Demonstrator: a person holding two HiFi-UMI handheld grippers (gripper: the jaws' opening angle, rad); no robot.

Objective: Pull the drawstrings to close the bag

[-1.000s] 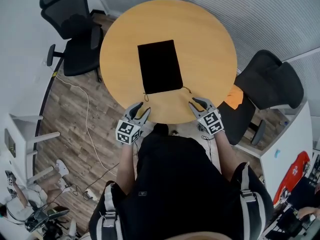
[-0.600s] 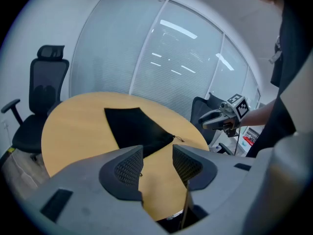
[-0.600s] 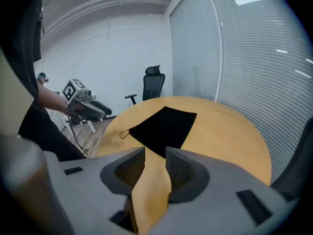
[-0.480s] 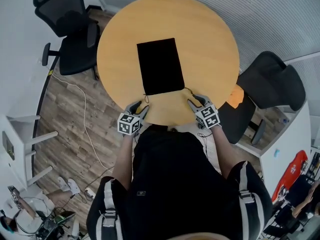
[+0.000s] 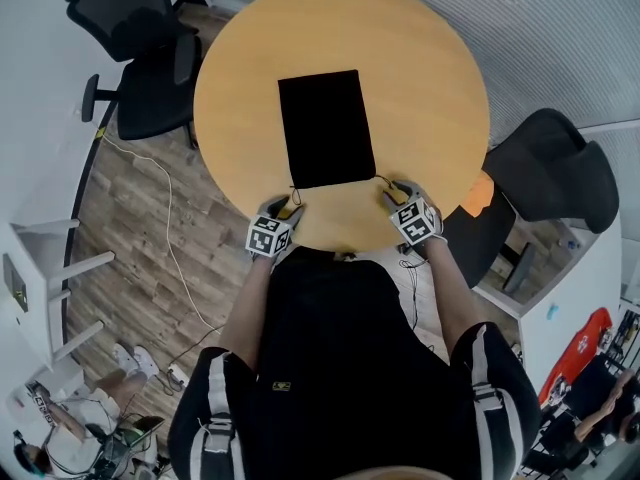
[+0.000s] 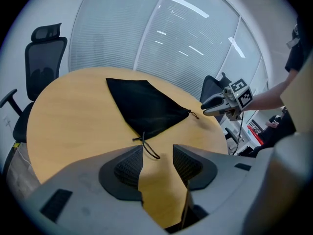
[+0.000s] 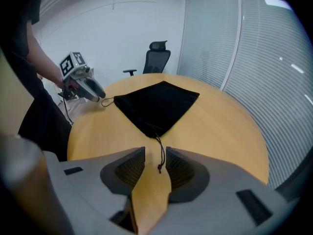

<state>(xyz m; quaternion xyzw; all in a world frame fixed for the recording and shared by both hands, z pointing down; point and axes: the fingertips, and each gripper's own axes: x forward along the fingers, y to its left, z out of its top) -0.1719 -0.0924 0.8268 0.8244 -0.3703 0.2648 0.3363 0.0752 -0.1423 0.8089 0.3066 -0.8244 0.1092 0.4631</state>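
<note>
Angled down, left tongs (image 5: pixel 287 206) and right tongs (image 5: pixel 396 189) have just opened, cord (image 6: pixel 148 149) between each.

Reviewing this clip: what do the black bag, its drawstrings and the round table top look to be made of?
Bag: soft matte black cloth, perhaps velvet-like. It lies flat and limp, with no shine.
Drawstrings: thin dark cord, apparently braided, with a small knot at the end.
Table top: smooth wood-look surface, likely laminate or veneer. The honey colour is even and has a faint sheen.
</note>
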